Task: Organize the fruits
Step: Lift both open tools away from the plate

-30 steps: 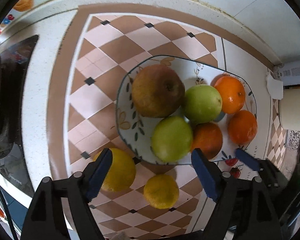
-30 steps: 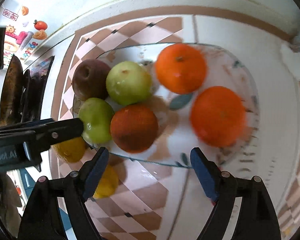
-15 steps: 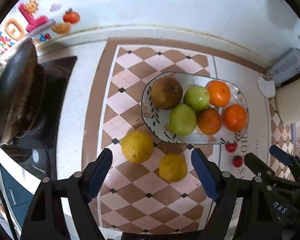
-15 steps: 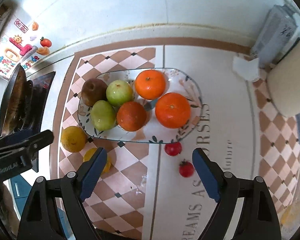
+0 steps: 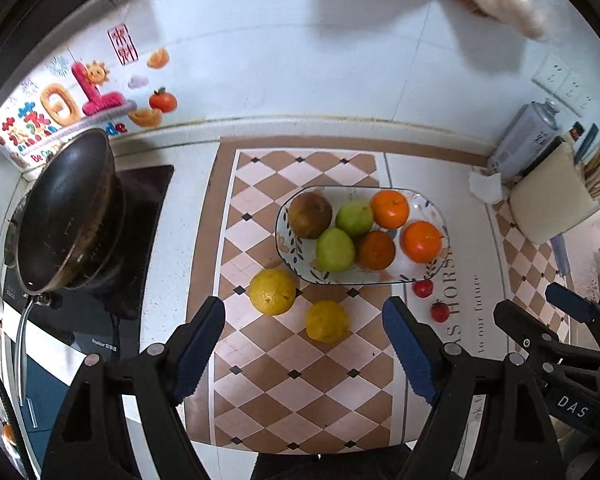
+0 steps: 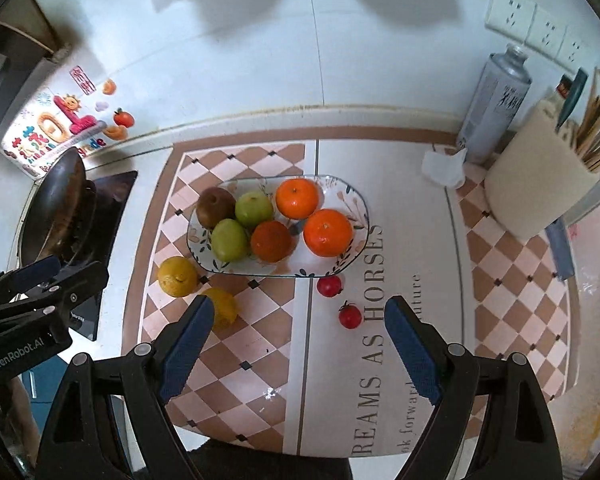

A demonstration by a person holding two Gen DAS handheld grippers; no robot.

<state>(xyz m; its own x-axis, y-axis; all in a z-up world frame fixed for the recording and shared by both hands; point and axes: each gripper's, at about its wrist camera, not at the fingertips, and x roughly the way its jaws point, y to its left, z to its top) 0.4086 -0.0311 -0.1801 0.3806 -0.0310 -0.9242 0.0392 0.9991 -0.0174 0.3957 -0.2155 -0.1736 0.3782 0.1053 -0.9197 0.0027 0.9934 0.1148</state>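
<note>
Lemons (image 5: 272, 291) lie just off plate (image 5: 288, 254) rim (left gripper (image 5: 304, 338) empty)

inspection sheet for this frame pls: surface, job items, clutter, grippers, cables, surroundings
Surface: counter under a checkered mat with printed lettering.
Job's things: patterned plate holding a brown fruit, two green fruits and three oranges; two yellow citrus and two small red tomatoes lie on the mat beside it.
Clutter: crumpled tissue, spray can, cream utensil holder.
Grippers: left gripper and right gripper both open, empty, above the mat.
Cables: nothing seen.
Surroundings: dark pan on a cooktop, tiled wall with stickers, wall sockets.
</note>
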